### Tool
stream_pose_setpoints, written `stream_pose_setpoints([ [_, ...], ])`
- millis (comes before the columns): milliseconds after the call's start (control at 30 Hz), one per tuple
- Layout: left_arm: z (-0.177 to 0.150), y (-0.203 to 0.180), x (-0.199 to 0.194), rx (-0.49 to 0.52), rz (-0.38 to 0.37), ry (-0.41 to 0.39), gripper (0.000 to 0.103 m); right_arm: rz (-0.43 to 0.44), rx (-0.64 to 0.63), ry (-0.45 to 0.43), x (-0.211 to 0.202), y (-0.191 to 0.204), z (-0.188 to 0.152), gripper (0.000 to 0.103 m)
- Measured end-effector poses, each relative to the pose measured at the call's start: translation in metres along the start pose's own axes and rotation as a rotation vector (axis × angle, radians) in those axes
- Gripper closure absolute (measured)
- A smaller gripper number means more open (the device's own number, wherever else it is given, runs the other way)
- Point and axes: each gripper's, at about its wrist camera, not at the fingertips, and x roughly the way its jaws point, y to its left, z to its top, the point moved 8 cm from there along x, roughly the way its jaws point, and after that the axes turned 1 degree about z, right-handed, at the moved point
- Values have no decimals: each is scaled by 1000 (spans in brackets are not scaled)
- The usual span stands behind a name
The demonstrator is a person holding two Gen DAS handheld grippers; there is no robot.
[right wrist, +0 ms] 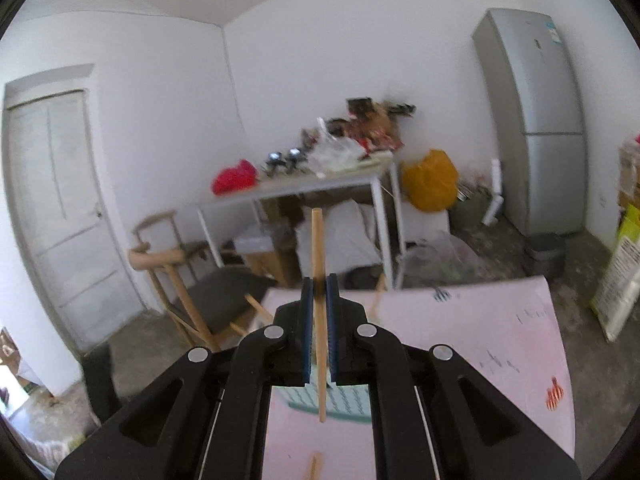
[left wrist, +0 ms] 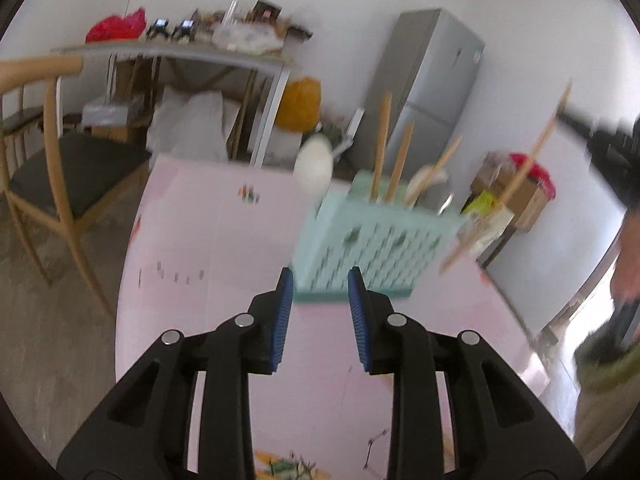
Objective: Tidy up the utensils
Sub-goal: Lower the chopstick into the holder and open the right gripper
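A teal slotted utensil holder [left wrist: 376, 236] stands on the pink table [left wrist: 208, 240], with several wooden chopsticks [left wrist: 380, 148] and a pale spoon upright in it. My left gripper [left wrist: 320, 276] hovers just in front of the holder's base, open, with nothing between its blue pads. My right gripper [right wrist: 320, 284] is shut on one wooden chopstick [right wrist: 318, 248], held upright above the holder [right wrist: 344, 400]. In the left wrist view that chopstick [left wrist: 532, 164] slants above and right of the holder, blurred. Another chopstick [right wrist: 314, 466] lies on the table near me.
A wooden chair [left wrist: 48, 168] stands left of the table. Behind are a grey table [left wrist: 180, 54] piled with clutter, a grey fridge [left wrist: 424, 80], an orange bag [left wrist: 300, 104] and cardboard boxes [left wrist: 516, 188]. A person [left wrist: 628, 264] is at the right edge.
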Motion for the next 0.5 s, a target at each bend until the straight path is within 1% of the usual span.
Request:
stream_pose_setpoints([
  [67, -14, 4, 7, -7, 18, 45, 76, 12, -22, -22, 3, 7, 13, 97],
  [167, -28, 8, 14, -1, 42, 85, 76, 27, -46, -47, 11, 16, 31, 97],
  [267, -35, 5, 16, 9, 44, 99, 76, 25, -71, -60, 22, 23, 43, 97],
  [367, -38, 5, 18, 28, 50, 107, 76, 0, -108, -67, 38, 27, 50, 97],
  [500, -39, 1, 21, 32, 67, 119, 76, -24, -130, -48, 66, 25, 47, 97],
])
